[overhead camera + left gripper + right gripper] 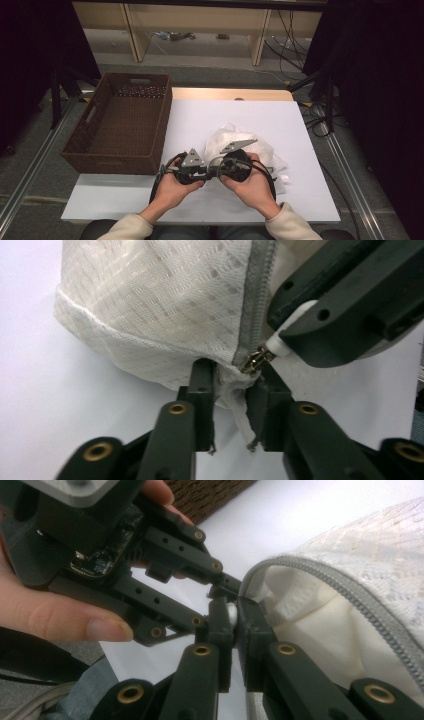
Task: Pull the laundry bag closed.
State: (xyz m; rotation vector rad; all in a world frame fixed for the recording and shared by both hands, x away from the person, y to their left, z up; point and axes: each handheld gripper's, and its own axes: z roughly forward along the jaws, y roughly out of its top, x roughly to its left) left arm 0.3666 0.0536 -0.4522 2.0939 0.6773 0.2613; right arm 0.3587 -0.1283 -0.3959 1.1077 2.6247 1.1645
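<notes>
Mesh pouch (235,142), white with a grey zipper (255,300), lies on the white desk (190,125) right of the brown basket (122,122), just ahead of both hands. Left gripper (231,390) pinches the fabric corner at the zipper's end, while the right gripper (233,617) is pressed together on the white pull tab (286,337) of the brass slider (256,361) just beside it

White table (190,120): basket (120,125), mesh bag (235,142).
</notes>
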